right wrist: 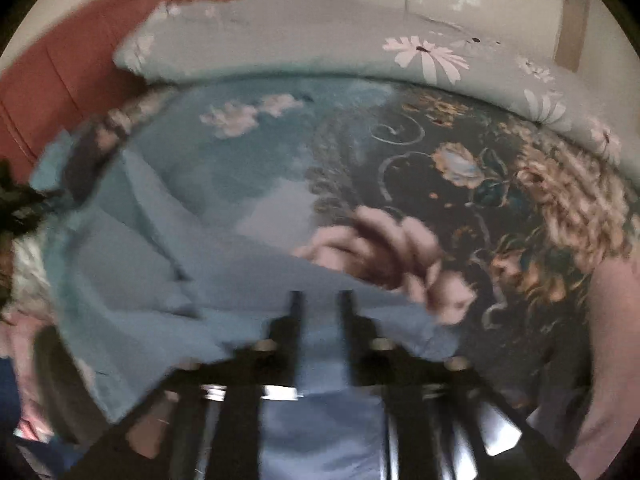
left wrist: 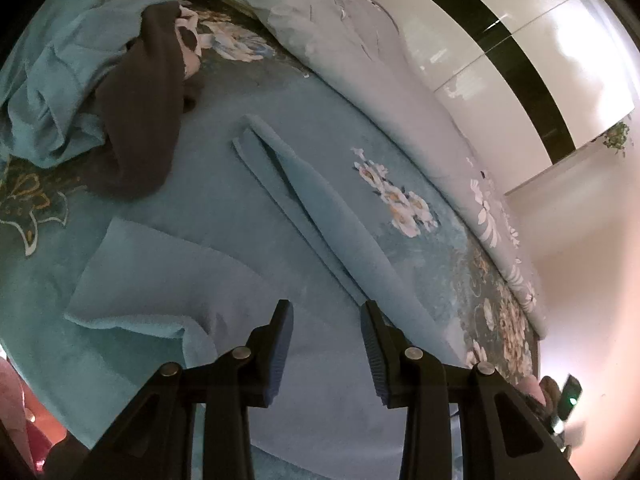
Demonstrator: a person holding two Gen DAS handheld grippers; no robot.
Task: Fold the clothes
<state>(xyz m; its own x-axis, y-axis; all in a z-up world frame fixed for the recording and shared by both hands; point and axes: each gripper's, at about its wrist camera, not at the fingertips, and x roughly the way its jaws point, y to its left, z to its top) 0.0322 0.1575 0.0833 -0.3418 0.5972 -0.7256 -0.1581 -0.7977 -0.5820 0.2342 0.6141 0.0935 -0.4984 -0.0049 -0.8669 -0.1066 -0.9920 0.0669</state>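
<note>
Bed (left wrist: 132, 360): covered by a teal floral spread, dark patterned border along its far and side edges. A pale daisy-print quilt (left wrist: 384, 60) lies bunched along the far edge of the bed; glossy white wardrobe doors (left wrist: 540, 52) stand beyond it.

Light-blue garment (left wrist: 224, 240): spread across the middle of the bed and reaching toward the near edge. One long strip (left wrist: 320, 200) is turned over on itself and runs from the centre toward the near edge; a second flap (left wrist: 140, 272) is folded in on the other side. Judgement: first lengthwise folds appear made, crosswise folds not yet; the garment is far from a compact packet.

Unfolded pile (left wrist: 72, 80): teal cloth with a dark grey garment (left wrist: 144, 120) draped over it, near the far corner of the bed. Not yet touched, so most of the task is left.

Left gripper (left wrist: 326, 344): jaws apart, nothing between them, hovering over the near part of the light-blue garment.

Right gripper (right wrist: 320, 312): the right wrist view is motion-blurred. Fingers stand a narrow gap apart with blue cloth showing in and below the gap; whether they pinch it, cannot tell. The garment's edge (right wrist: 400, 304) lies just ahead of the fingertips over the dark floral border.
</note>
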